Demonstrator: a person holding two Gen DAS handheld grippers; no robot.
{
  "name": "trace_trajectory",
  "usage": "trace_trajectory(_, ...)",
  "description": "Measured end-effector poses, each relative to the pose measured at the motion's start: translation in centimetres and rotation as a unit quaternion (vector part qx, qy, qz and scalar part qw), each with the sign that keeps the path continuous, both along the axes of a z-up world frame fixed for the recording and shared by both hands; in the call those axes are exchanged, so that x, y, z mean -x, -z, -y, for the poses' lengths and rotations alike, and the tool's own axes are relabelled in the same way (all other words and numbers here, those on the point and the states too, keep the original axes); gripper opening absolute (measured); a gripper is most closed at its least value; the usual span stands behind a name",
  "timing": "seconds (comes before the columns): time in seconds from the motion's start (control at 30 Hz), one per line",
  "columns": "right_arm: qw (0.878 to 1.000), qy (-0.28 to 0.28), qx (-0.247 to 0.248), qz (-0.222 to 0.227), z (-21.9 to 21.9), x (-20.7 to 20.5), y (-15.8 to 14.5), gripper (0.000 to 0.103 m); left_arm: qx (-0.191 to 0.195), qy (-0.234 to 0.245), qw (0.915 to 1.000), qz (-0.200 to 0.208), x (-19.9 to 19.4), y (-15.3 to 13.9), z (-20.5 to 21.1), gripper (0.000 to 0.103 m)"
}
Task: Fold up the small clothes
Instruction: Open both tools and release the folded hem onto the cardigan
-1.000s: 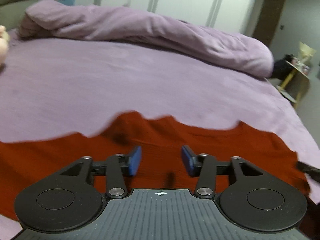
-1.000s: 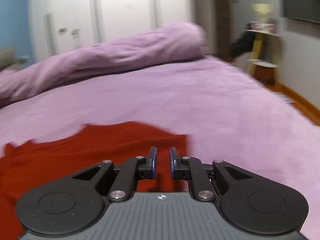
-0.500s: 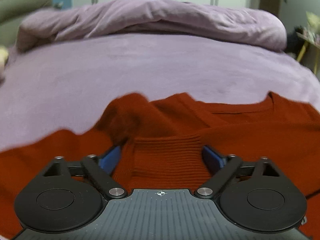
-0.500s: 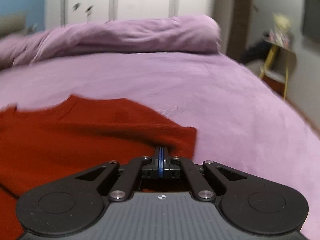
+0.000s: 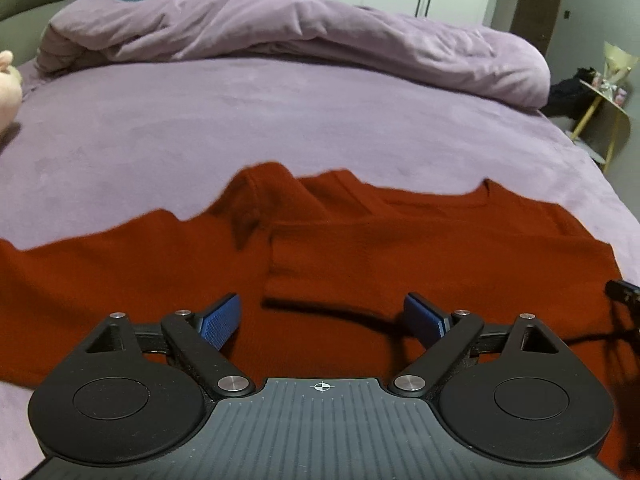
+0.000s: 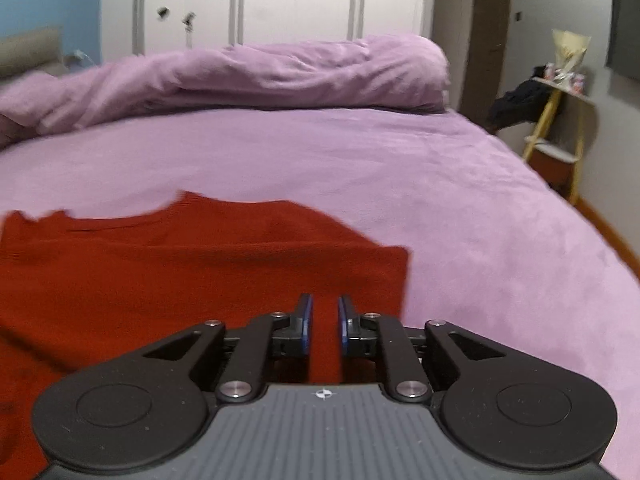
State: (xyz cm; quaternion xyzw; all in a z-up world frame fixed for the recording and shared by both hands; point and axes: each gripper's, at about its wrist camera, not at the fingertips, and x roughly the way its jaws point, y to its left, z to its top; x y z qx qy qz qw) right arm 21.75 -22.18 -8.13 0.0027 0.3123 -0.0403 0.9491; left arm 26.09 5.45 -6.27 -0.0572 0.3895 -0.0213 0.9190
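A rust-red knit sweater [image 5: 440, 248] lies spread on the purple bed, one sleeve folded over its body, the ribbed cuff [image 5: 304, 276] lying in front of my left gripper. My left gripper [image 5: 324, 322] is wide open and empty, just above the sweater. In the right wrist view the sweater [image 6: 180, 264] lies to the left and ahead. My right gripper [image 6: 322, 322] stands slightly open over the sweater's right edge, a narrow gap between its blue pads, nothing clamped.
The purple bed sheet [image 5: 280, 120] stretches ahead. A rolled purple duvet [image 5: 300, 36] lies along the far side. A pale soft toy [image 5: 8, 88] sits at the far left. A yellow-legged side table [image 6: 560, 120] stands right of the bed.
My left gripper has drawn back from the cuff and stays wide open. My right gripper was shut half a second ago and has now opened a little.
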Motion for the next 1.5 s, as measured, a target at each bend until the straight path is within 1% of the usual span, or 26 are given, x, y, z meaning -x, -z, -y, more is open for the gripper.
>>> trace_trajectory(0.07,1.000,-0.014,0.014,-0.006,-1.0,0.8,0.2,0.014,-0.009,-0.003,0.9998,-0.017,-0.5,0.6,0.6,0.092)
trace_trajectory(0.17,0.999,-0.011,0.030,-0.024,-1.2,0.6,1.3,0.014,-0.016,-0.008,0.9995,-0.025,-0.9,1.3,1.1,0.094)
trace_trajectory(0.23,0.999,-0.016,0.048,-0.017,-1.2,0.5,1.9,0.014,-0.021,-0.009,0.9995,-0.020,-1.1,1.6,1.2,0.095)
trace_trajectory(0.33,0.995,-0.020,0.101,-0.015,-1.5,-0.1,2.6,0.016,-0.031,-0.006,0.9994,-0.010,-1.5,2.1,1.2,0.097)
trace_trajectory(0.5,0.991,-0.018,0.129,-0.008,-1.5,-1.0,3.3,0.016,-0.035,-0.001,0.9994,-0.002,-2.2,2.6,1.1,0.099)
trace_trajectory(0.6,0.989,-0.020,0.143,-0.009,-1.6,-1.3,3.6,0.016,-0.033,0.000,0.9994,-0.009,-2.2,2.3,0.9,0.099)
trace_trajectory(0.67,0.988,-0.023,0.154,-0.012,-1.9,-1.3,3.5,0.019,-0.033,-0.007,0.9992,-0.019,-2.0,1.7,0.7,0.098)
trace_trajectory(0.73,0.988,-0.024,0.152,-0.014,-2.1,-0.9,3.0,0.020,-0.033,-0.014,0.9989,-0.031,-1.2,1.1,0.3,0.096)
trace_trajectory(0.8,0.991,-0.014,0.132,-0.016,-1.8,0.2,2.1,0.027,-0.048,-0.018,0.9978,-0.043,0.0,0.7,-0.1,0.094)
trace_trajectory(0.83,0.993,-0.009,0.113,-0.019,-1.5,1.1,1.7,0.029,-0.056,-0.019,0.9972,-0.045,0.9,0.5,-0.4,0.094)
trace_trajectory(0.87,0.995,-0.005,0.093,-0.019,-1.2,2.5,1.3,0.029,-0.059,-0.018,0.9970,-0.046,2.0,0.4,-0.7,0.094)
trace_trajectory(0.93,0.998,-0.002,0.057,0.000,-0.7,6.2,0.6,0.032,-0.060,-0.020,0.9970,-0.045,4.4,0.0,-1.4,0.094)
trace_trajectory(0.97,0.999,-0.001,0.042,0.000,-0.5,7.9,0.3,0.038,-0.061,-0.026,0.9965,-0.051,5.6,0.0,-1.7,0.094)
trace_trajectory(1.03,1.000,-0.002,-0.002,-0.004,-0.1,12.2,0.2,0.043,-0.047,-0.040,0.9963,-0.059,8.2,0.1,-2.4,0.094)
trace_trajectory(1.1,0.999,-0.011,-0.033,-0.013,0.2,15.7,0.7,0.051,-0.027,-0.060,0.9954,-0.070,10.3,0.4,-3.1,0.094)
trace_trajectory(1.13,0.999,-0.002,-0.039,-0.028,0.3,17.0,1.1,0.051,-0.018,-0.069,0.9949,-0.071,11.3,0.4,-3.5,0.094)
trace_trajectory(1.17,0.999,0.001,-0.043,-0.032,0.3,18.2,1.4,0.051,-0.011,-0.078,0.9946,-0.068,12.2,0.3,-4.0,0.094)
trace_trajectory(1.2,0.999,0.001,-0.044,-0.023,0.2,19.4,1.5,0.051,-0.004,-0.085,0.9941,-0.067,13.0,0.1,-4.4,0.094)
trace_trajectory(1.23,0.999,0.000,-0.041,-0.024,0.0,20.1,1.3,0.051,0.003,-0.090,0.9937,-0.067,13.5,-0.1,-4.8,0.094)
trace_trajectory(1.3,0.999,-0.003,-0.040,-0.032,-0.5,20.5,0.9,0.051,0.029,-0.098,0.9930,-0.058,14.2,-0.4,-6.3,0.094)
trace_trajectory(1.33,0.998,-0.005,-0.043,-0.034,-0.6,20.5,0.6,0.050,0.050,-0.107,0.9918,-0.050,14.5,-0.5,-7.4,0.094)
trace_trajectory(1.4,0.998,-0.004,-0.052,-0.038,-1.0,20.1,0.1,0.050,0.103,-0.132,0.9852,-0.036,14.6,-0.7,-10.5,0.094)
trace_trajectory(1.43,0.998,-0.001,-0.054,-0.040,-1.3,20.0,0.0,0.049,0.133,-0.151,0.9792,-0.025,14.6,-0.7,-12.5,0.094)
trace_trajectory(1.5,0.997,-0.002,-0.058,-0.043,-2.0,19.8,-0.2,0.046,0.179,-0.200,0.9634,0.001,14.5,-0.5,-16.8,0.092)
